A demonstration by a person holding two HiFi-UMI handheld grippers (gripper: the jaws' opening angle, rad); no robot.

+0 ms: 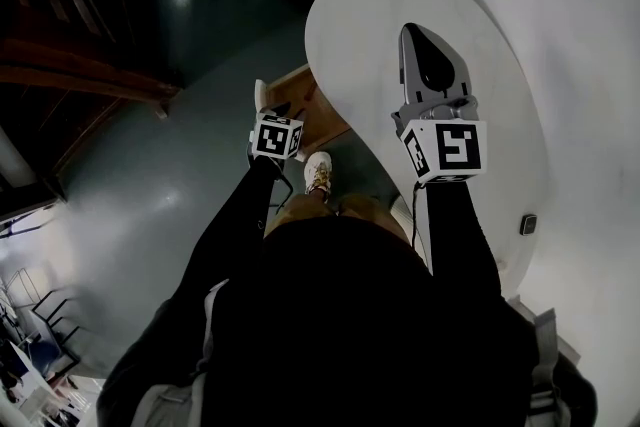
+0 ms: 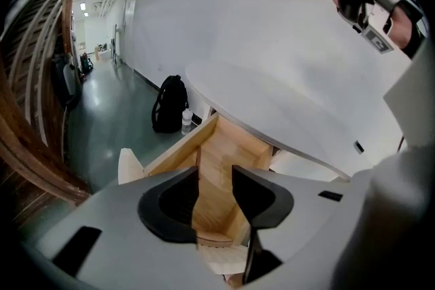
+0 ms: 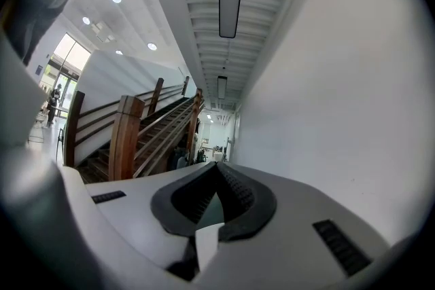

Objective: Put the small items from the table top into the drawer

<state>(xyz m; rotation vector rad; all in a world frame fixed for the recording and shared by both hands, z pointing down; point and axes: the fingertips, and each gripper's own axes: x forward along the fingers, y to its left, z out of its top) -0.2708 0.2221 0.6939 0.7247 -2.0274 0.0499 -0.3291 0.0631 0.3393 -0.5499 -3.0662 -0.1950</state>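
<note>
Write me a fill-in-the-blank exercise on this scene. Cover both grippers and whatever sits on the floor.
1. The left gripper hangs over the open wooden ____ that sticks out from under the table.
2. Its jaws stand ____, with nothing between them.
3. The right gripper has its jaws ____.
4. A black ____ sits on the floor beyond the table.
Missing words: drawer; apart; shut; backpack.

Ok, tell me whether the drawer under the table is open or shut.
Open. In the left gripper view the wooden drawer sticks out from under the white table top, its inside in plain sight.
</note>
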